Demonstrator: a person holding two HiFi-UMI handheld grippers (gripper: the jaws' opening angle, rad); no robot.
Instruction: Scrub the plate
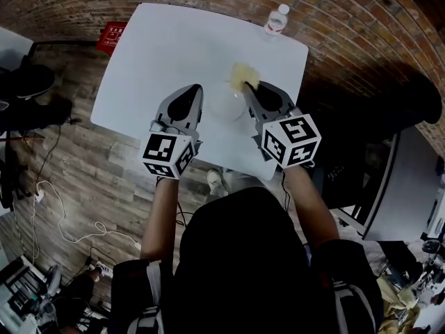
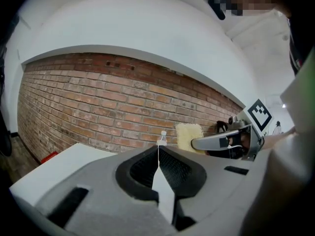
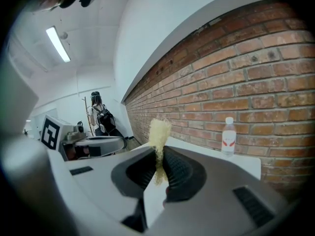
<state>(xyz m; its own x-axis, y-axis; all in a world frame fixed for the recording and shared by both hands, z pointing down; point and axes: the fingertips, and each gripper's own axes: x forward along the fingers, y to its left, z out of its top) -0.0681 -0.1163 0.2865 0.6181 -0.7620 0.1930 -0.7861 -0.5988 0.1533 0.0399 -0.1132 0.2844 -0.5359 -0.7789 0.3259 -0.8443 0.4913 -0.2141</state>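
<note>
We're holding both tongs out over the white table [image 1: 153, 61]. The left gripper [image 2: 158, 150] is shut all the way, with its jaws meeting edge to edge and nothing between them. The right gripper [image 3: 160, 156] is clamped on the yellow sponge [image 3: 159, 131]. The sponge is pinched thin between the ribbed pads, and its fluffy end is poking up and out past the tips.

The plate [image 1: 226, 104] is sitting on the table in the gap between the two grippers, right by their front ends. It's white on white, so it's pretty hard to pick out. From the head view we can't tell whether either gripper is actually touching it, and it isn't showing up in either gripper view.

Both grippers are pointing the same way, towards the brick wall [image 2: 98, 102], side by side with their marker cubes back near us. A clear water bottle [image 1: 277, 21] with a red label is standing upright at the table's far corner. That puts it well ahead of the right gripper's tips and a bit off to its right.

Off to the left, well beyond the left gripper, a person with a dark backpack [image 3: 101, 116] is standing in the distance.
</note>
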